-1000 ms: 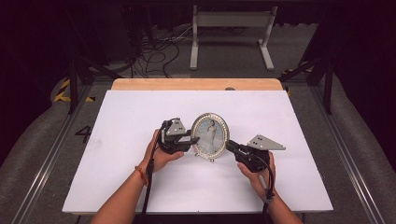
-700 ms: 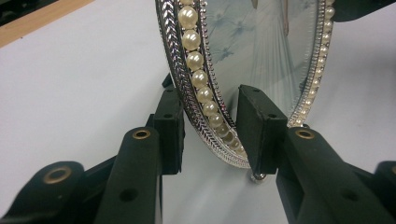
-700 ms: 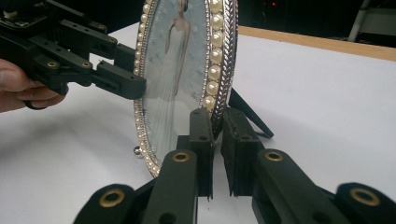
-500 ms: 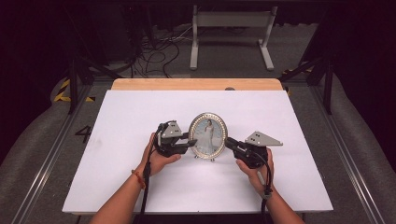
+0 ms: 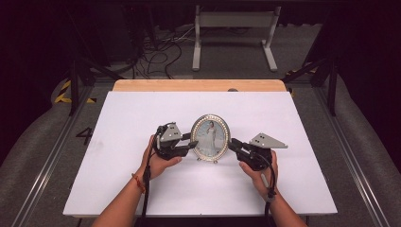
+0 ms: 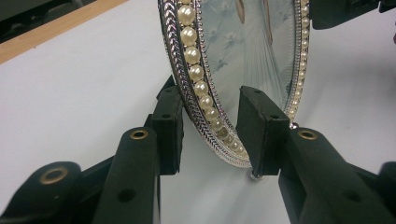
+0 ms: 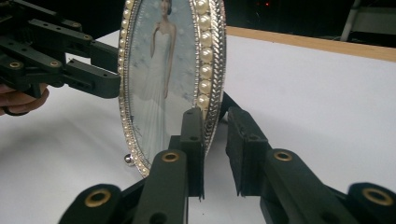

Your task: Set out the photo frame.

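Since the earlier frames, the oval picture frame (image 5: 211,137) had tipped up from a slanted lean to standing upright, facing me, near the middle of the white table (image 5: 118,142), and both hands had drawn in close at its sides.

My left gripper (image 5: 191,144) sat on the frame's left edge. In the left gripper view its jaws straddled the pearl-studded rim (image 6: 201,88) with a visible gap on at least one side, so they bracketed the rim loosely rather than clamping it, I judged to keep the frame from toppling.

My right gripper (image 5: 233,144) sat on the right edge. In the right gripper view the rim (image 7: 205,84) lay between the jaws, the left pad (image 7: 192,135) against or just beside it and the right pad standing apart. Those jaws had just been opening with the rim between them, which I read as easing off once the frame balanced on its small feet (image 7: 128,159).

The far strip of bare wood (image 5: 198,85) lay well beyond the frame.
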Demonstrator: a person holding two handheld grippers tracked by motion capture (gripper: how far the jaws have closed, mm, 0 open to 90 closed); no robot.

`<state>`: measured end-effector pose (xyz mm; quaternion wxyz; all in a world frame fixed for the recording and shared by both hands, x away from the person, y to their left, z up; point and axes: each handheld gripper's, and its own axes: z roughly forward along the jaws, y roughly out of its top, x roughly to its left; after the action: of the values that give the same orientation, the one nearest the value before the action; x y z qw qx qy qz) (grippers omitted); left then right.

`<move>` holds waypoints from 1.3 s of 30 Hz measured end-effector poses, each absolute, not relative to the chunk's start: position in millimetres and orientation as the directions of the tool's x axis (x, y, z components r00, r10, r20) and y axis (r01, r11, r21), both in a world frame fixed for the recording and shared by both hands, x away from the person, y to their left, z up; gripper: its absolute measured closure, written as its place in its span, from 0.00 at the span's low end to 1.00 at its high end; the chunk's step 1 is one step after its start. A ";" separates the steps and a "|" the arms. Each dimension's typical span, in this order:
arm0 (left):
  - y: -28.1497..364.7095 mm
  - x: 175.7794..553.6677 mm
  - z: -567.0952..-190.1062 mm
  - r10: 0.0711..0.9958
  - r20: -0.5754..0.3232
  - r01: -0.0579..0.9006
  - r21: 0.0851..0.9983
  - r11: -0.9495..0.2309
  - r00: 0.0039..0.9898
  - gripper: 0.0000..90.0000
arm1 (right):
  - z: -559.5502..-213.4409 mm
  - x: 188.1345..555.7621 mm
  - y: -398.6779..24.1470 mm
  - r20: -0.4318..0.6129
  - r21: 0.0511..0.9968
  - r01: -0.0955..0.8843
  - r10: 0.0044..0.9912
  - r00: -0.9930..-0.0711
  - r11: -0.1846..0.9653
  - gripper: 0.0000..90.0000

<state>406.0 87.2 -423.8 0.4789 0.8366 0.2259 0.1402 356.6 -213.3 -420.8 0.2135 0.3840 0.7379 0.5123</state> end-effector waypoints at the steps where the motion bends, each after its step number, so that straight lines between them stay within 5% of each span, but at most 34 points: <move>1: 86.6 406.2 -424.5 0.513 0.013 0.250 0.863 -0.439 0.858 0.69 | -421.3 356.7 -211.7 0.078 0.919 0.348 0.784 -0.616 0.182 0.85; 39: 79.1 398.6 -424.6 0.521 0.058 0.243 0.836 -0.492 0.852 0.74 | -420.8 366.2 -206.3 0.028 0.907 0.348 0.789 -0.613 0.238 0.82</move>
<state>398.6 79.1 -424.6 0.4512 0.8498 0.2249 0.1538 366.2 -206.3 -420.8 0.2259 0.3773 0.7537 0.4884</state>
